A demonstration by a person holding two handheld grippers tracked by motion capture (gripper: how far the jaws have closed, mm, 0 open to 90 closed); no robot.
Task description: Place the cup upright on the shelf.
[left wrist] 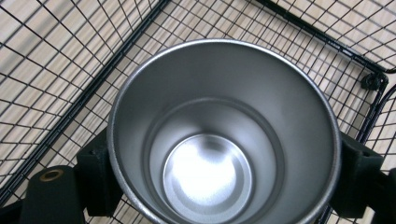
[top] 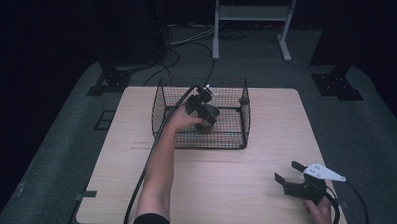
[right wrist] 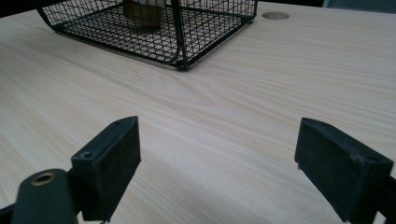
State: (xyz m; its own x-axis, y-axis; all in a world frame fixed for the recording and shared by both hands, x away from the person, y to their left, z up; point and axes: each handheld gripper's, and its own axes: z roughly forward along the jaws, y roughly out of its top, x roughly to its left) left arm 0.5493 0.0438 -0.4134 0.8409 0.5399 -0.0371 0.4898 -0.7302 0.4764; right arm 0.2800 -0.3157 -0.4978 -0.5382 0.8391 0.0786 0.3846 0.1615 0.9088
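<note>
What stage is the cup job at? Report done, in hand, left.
Done: the metal cup is inside the wire basket, seemingly on or close above its floor.
In hand: the left hand-held gripper has its jaws against the cup's sides.
Left: letting go and drawing out. The right hand-held gripper waits open over the wooden table.

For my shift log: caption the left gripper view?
Left gripper grips an empty steel cup inside the black wire basket.

One black wire-mesh basket (top: 200, 141) stands toward the far side of the single pale wooden worktop (top: 233, 193). One round, shiny steel cup (left wrist: 224, 135) sits inside it. Two black handheld grippers are present: one at the cup (top: 202, 106), one at the near right (top: 288, 175).
</note>
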